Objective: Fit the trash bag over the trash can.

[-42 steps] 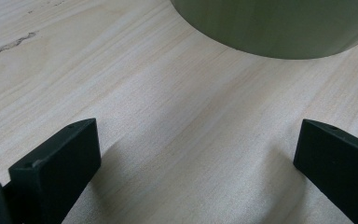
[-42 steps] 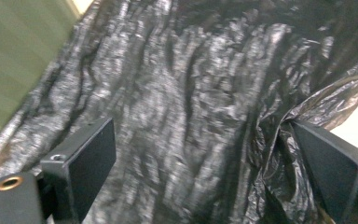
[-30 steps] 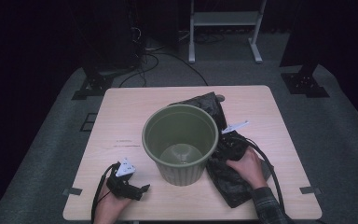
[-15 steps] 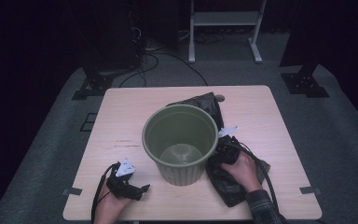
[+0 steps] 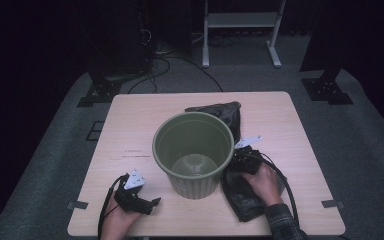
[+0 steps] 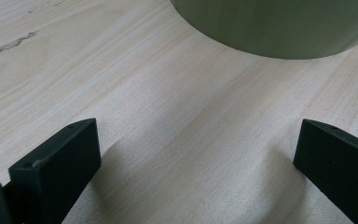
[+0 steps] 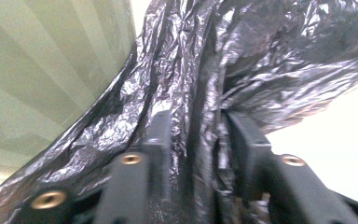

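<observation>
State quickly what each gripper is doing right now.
Left gripper: open, holding nothing.
Right gripper: jaws just closed on the black bag.

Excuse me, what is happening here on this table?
A person works at a wooden table with a gripper in each hand. The right gripper has just been closing on a fold of a black plastic bag, which lies beside and behind a green bin; the fold sits pinched between its jaws. The left gripper rests open on the bare table near the bin, holding nothing. The bin is upright, with no bag in it yet.
</observation>
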The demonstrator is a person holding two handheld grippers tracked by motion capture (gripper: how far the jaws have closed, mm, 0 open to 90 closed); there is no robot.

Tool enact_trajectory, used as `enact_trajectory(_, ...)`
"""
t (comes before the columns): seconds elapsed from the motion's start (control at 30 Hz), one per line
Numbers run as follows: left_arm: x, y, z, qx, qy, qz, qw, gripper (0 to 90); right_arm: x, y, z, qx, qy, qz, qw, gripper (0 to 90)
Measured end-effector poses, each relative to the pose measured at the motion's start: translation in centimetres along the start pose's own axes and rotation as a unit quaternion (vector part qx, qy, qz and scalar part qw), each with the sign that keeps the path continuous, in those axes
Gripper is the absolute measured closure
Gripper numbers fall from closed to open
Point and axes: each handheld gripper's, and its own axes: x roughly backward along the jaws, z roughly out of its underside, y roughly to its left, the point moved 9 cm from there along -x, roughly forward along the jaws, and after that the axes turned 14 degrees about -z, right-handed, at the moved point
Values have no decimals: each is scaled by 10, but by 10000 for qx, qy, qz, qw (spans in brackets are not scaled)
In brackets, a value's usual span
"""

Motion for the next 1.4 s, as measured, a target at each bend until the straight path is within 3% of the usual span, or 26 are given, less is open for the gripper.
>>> enact_trajectory(0.2, 0, 0, 0, 1, 0, 0, 10000, 0, 0, 2, 1, 65, -11, -136, 9999, 871)
enact_trajectory(0.6, 0, 0, 0, 0, 0, 1, 10000, 0, 10, 6, 4, 18, -92, -409, 9991, 895)
enact_trajectory(0.93, 0, 0, 0, 1, 0, 0, 10000, 0, 52, 23, -6, 185, -468, -829, 9953, 896)
enact_trajectory(1.17, 0, 0, 0, 0, 0, 0, 10000, 0, 77, 39, -15, 413, -564, -1029, 9922, 896)
enact_trajectory(1.4, 0, 0, 0, 0, 0, -3, 10000, 0, 107, 61, -31, 750, -723, -1265, 9865, 896)
